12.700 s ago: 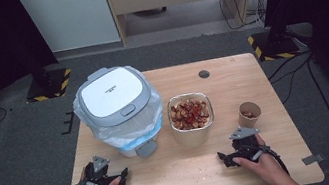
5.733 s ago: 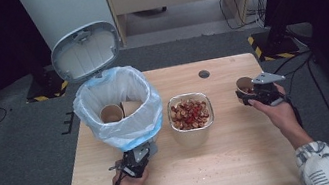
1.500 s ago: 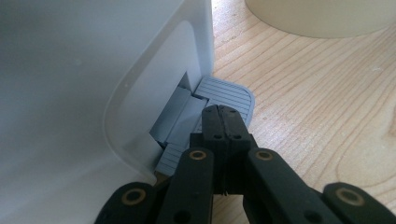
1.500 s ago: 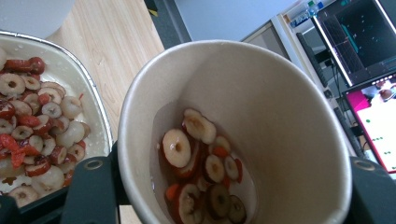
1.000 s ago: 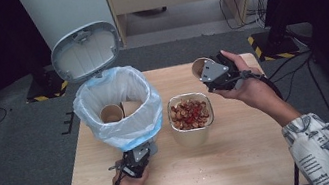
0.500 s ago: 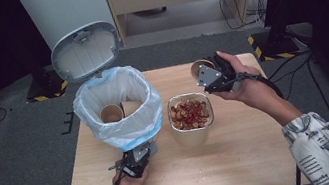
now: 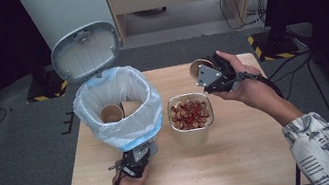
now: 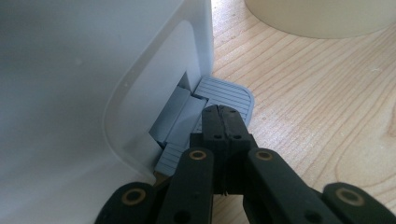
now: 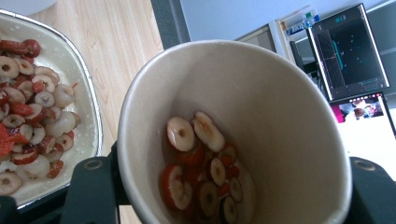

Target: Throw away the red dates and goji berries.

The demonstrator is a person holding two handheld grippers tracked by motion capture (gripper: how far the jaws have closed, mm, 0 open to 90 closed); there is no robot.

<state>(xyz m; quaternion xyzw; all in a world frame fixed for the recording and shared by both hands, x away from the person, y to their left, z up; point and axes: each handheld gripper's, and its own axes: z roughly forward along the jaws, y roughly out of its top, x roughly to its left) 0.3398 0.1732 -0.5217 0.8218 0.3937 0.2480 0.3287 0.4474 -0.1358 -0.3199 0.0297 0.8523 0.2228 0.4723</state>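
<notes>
A white pedal bin (image 7: 130, 128) lined with a plastic bag stands at the table's left, lid (image 7: 86, 51) raised, with paper cups (image 7: 111, 114) inside. My left gripper (image 7: 138, 155) (image 8: 223, 112) is shut, its tips pressed down on the bin's grey pedal (image 8: 226, 92). A cream bowl (image 7: 190, 114) (image 9: 88, 121) of sliced red dates sits mid-table. My right gripper (image 7: 204, 72) (image 9: 231, 186) is shut on a paper cup (image 7: 195, 69) (image 9: 261, 102), held in the air just beyond the bowl's far right corner. The cup is tilted and has date slices (image 9: 201, 172) in it.
The wooden table (image 7: 249, 159) has bare room at the front and right. A white cabinet stands behind the bin. Dark stands with yellow-black striped bases and cables sit on the grey floor at both sides.
Since the earliest frame the bin lid has opened and my right gripper has carried the cup from the table's right side to above the bowl's far side. Over the last second nothing moved.
</notes>
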